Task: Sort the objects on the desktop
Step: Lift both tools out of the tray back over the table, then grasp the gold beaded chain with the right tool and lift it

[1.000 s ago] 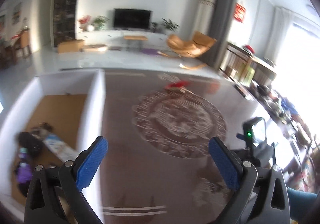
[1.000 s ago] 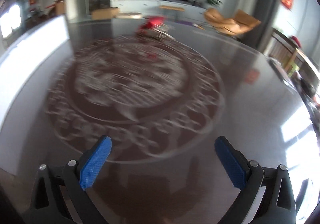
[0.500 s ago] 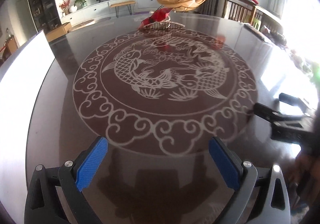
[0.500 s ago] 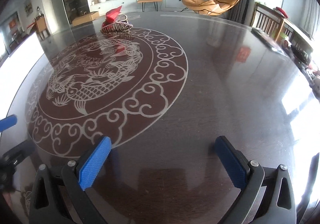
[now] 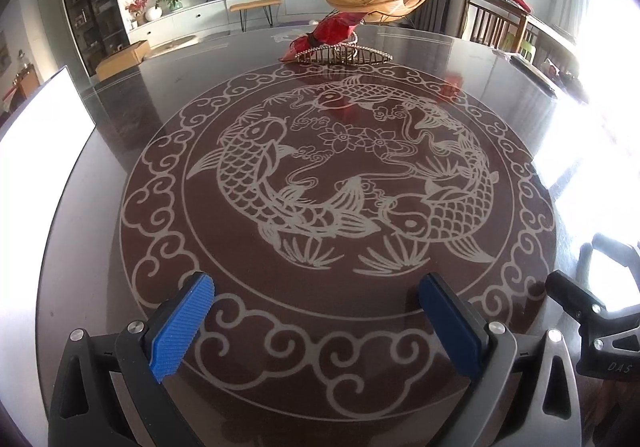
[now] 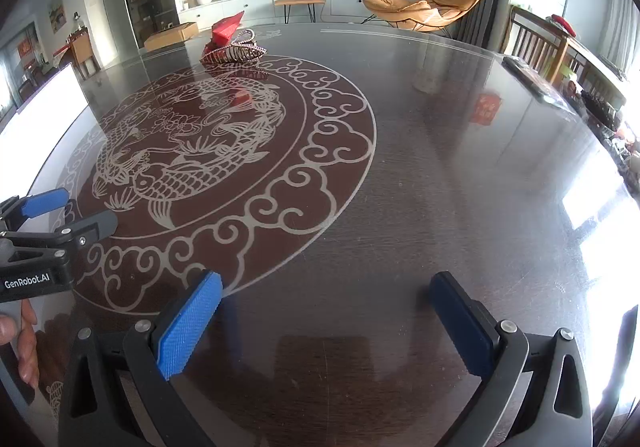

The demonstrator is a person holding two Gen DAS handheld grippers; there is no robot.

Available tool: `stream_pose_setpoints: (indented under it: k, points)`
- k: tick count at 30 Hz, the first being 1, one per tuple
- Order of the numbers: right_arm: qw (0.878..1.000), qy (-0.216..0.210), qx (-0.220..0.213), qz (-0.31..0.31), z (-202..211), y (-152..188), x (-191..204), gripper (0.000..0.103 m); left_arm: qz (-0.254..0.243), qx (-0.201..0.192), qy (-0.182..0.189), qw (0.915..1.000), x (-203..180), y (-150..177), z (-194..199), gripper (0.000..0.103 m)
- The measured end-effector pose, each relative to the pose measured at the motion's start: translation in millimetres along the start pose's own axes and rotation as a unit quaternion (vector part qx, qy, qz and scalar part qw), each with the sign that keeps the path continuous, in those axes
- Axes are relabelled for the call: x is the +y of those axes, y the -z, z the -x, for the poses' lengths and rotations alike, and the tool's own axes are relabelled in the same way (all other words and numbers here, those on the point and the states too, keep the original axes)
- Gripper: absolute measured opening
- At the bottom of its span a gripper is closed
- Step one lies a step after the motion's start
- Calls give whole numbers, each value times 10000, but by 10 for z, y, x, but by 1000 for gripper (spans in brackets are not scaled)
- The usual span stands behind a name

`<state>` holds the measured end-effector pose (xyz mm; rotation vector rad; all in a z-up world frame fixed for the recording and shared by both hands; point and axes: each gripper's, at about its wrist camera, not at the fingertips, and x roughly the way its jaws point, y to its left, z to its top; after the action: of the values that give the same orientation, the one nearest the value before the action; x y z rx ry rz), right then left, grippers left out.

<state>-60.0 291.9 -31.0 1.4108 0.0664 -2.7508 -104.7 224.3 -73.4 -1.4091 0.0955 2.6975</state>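
Note:
My left gripper (image 5: 316,327) stands open just above the near edge of the dark round table (image 5: 92,247), with nothing between its blue pads (image 5: 182,327). To its right, my right gripper (image 6: 324,327) is open and empty too, low over the table's bare dark part. Each shows in the other's view: the left gripper (image 6: 76,213) at the left edge, the right gripper (image 5: 588,271) at the right edge. A beaded boat-shaped basket with a red folded thing (image 5: 340,43) sits at the table's far side, also in the right wrist view (image 6: 232,43).
A white box wall (image 5: 40,119) borders the table on the left. A dark flat item (image 6: 528,79) lies near the far right rim. A hand (image 6: 20,335) holds the left gripper's handle. A fish pattern (image 5: 340,175) fills the table's middle.
The left wrist view swung from the white box with several things in it to the table's fish pattern, then drew closer. The right gripper shifted right. Both stayed open.

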Motion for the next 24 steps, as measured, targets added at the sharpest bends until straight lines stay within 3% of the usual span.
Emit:
stream_pose_setpoints:
  k: [6, 12, 18, 24]
  points:
    - [10000, -1, 0, 1, 0, 2, 0, 103, -32, 0, 42, 10000, 25, 29, 34, 103]
    - [10000, -3, 1, 3, 2, 2, 0, 103, -453, 77, 303, 9985, 79, -103, -60, 103]
    - [10000, -3, 1, 3, 3, 3, 0, 103, -27, 37, 40, 10000, 380, -308, -216, 103]
    - [10000, -3, 1, 4, 3, 5, 0, 103, 18, 14, 7, 10000, 411, -318, -219, 103]
